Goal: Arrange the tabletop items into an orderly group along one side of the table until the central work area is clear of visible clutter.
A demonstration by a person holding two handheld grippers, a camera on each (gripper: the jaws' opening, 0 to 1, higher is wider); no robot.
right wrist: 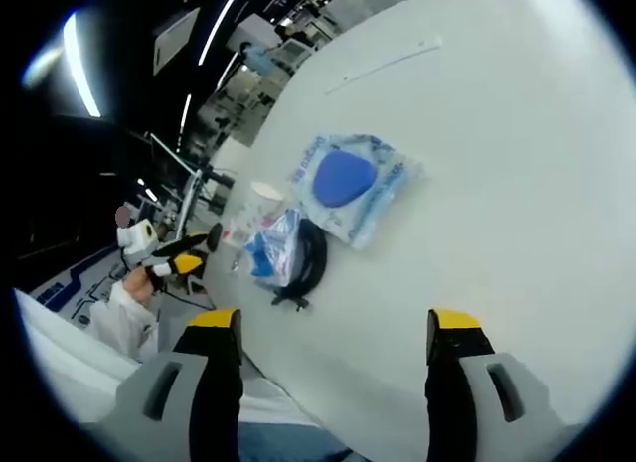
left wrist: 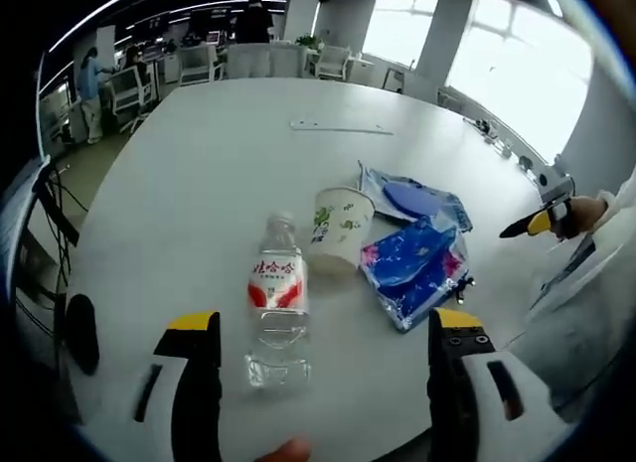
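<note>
Risk sits with the upright water bottle (left wrist: 276,301) between the left gripper (left wrist: 323,378)'s wide-open jaws, touching the paper cup (left wrist: 341,227) and 2 blue packets (left wrist: 415,263): an off-centre close could topple it, while the right gripper (right wrist: 333,378) hovers wide, empty.

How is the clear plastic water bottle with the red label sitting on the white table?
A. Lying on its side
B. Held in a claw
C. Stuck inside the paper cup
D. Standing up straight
A: the clear plastic water bottle with the red label lies flat on the white table, beside the paper cup, with no claw touching it.
</note>
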